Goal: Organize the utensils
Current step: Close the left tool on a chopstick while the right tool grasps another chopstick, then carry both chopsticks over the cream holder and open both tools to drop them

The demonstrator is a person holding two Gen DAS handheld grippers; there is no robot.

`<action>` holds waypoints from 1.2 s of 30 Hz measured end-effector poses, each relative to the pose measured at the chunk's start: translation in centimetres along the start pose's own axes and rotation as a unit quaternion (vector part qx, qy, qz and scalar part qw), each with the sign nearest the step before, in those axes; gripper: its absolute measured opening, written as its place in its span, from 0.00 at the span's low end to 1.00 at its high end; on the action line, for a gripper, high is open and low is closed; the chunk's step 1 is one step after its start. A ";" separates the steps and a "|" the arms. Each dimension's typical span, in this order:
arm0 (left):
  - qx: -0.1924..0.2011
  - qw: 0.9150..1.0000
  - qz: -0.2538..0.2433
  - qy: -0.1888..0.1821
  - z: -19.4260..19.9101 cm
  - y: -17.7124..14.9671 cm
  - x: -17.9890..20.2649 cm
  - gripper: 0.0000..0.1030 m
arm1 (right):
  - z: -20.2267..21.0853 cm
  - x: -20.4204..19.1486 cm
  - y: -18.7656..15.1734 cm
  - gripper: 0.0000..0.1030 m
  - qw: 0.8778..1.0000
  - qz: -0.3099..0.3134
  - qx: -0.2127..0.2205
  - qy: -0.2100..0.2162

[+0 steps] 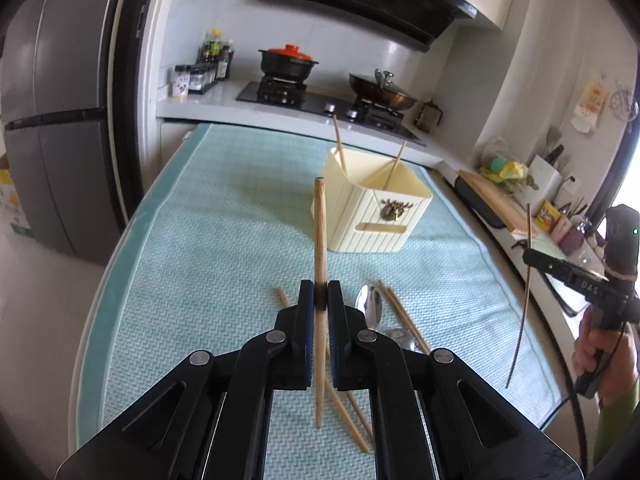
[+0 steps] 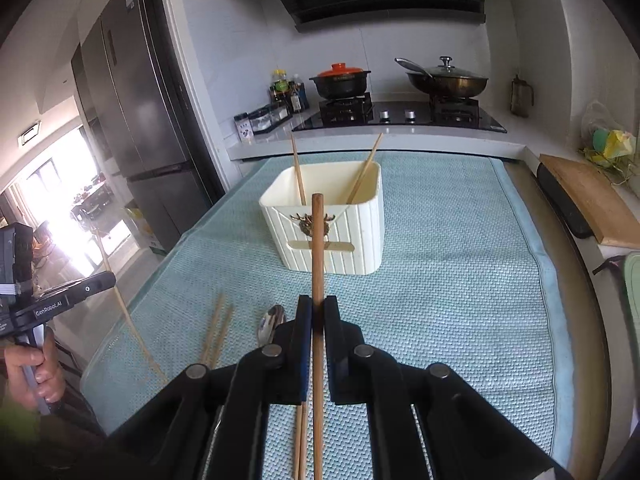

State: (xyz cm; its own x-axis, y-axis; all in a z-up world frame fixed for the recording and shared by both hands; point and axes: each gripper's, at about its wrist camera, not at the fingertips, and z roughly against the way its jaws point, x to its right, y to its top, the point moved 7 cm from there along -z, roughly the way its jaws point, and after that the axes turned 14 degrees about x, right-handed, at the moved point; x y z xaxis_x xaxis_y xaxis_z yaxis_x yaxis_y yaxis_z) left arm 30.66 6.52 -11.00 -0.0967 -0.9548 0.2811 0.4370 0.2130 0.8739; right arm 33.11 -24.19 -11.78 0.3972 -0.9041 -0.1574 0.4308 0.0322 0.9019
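Chopsticks: we grip one upright in left tongs (image 1: 320,294), one in right tongs (image 2: 318,308), both clamped tight. Holder (image 2: 324,220) near mat's (image 2: 460,280) far edge has approx. two sticks.

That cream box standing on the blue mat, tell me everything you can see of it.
The cream box looks like ribbed plastic, with rounded corners and an open top. It stands upright on the light blue mat, beyond the spoon and loose chopsticks. Its front bears a small brass-coloured deer-head ornament above a horizontal slot. The left wrist view shows an inner divider making compartments. Two chopsticks lean inside, their ends sticking out. Neither gripper touches it.
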 end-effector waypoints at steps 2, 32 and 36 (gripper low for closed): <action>0.014 1.000 -0.004 -0.003 1.0 0.4 0.4 0.04 | 0.9 -0.4 0.6 0.06 1.000 0.002 0.014 0.004; 0.073 0.995 -0.018 -0.060 -3.6 12.0 5.6 0.04 | -2.0 -1.6 9.2 0.06 0.989 0.000 0.139 0.046; 0.081 0.995 -0.031 -0.056 -7.3 15.4 6.9 0.04 | -6.1 -0.7 12.1 0.06 0.989 -0.002 0.144 0.042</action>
State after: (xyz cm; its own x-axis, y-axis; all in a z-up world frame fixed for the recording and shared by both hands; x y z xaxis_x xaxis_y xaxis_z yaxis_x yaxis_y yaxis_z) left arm 43.26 1.67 1.52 -0.2210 -0.9400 0.2598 0.2776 0.1948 0.9407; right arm 43.02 -20.58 -3.24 0.4681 -0.8646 -0.1827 0.1881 -0.1045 0.9766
